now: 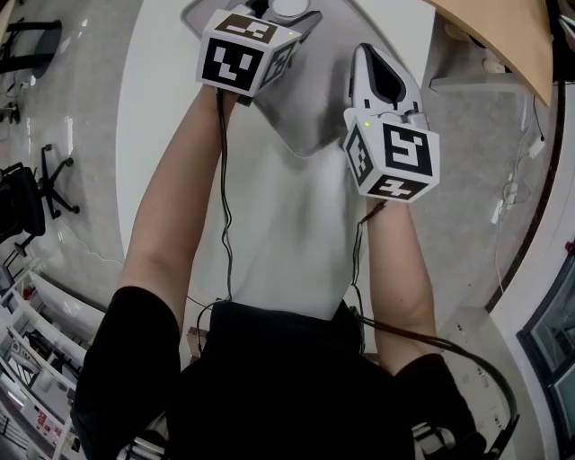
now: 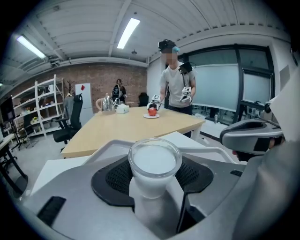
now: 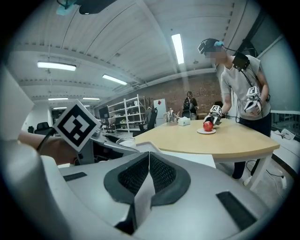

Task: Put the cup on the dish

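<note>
A clear cup (image 2: 154, 161) with a milky white inside stands upright between the jaws of my left gripper (image 2: 154, 187), which is shut on it. In the head view only the cup's rim (image 1: 289, 8) shows at the top edge, ahead of the left gripper (image 1: 269, 27) and its marker cube. My right gripper (image 3: 149, 164) is shut with nothing between its pads. It sits to the right of the left one (image 1: 367, 56) above the white table (image 1: 171, 99). No dish shows near the grippers.
A wooden table (image 2: 122, 129) stands beyond the white one. On it a small plate with a red apple (image 2: 152, 112) lies in front of another person (image 2: 176, 79) who holds grippers. Office chairs (image 2: 68, 124) and shelves stand at the left.
</note>
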